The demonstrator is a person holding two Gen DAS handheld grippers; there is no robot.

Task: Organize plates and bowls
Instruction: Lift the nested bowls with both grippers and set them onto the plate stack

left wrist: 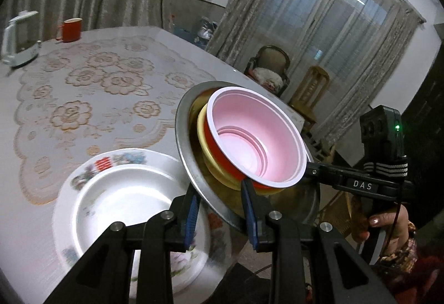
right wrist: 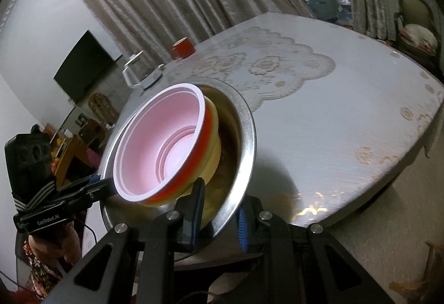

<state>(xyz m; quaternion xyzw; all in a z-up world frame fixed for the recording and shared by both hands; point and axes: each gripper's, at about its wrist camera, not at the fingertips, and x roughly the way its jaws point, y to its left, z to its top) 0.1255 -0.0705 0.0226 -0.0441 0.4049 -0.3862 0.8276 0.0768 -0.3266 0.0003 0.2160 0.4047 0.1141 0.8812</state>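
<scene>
A steel basin [left wrist: 183,143] [right wrist: 247,132] hangs tilted above the table, with a yellow bowl [left wrist: 202,134] [right wrist: 213,143] nested in it. Inside that sits a red bowl [left wrist: 258,137] [right wrist: 163,143] with a pale pink inside. My left gripper [left wrist: 220,212] [right wrist: 97,184] is shut on the basin's near rim. My right gripper [right wrist: 219,213] [left wrist: 310,172] is shut on the rim at the opposite side. A white plate [left wrist: 119,206] with a flowered rim lies on the table below my left gripper.
A lace-patterned cloth [left wrist: 91,98] covers the table. A red mug [left wrist: 71,29] [right wrist: 182,48] and a kettle [left wrist: 20,39] [right wrist: 138,73] stand at the far end. Chairs [left wrist: 270,68] stand beyond the table's right edge. A hand [left wrist: 388,223] holds the right gripper's handle.
</scene>
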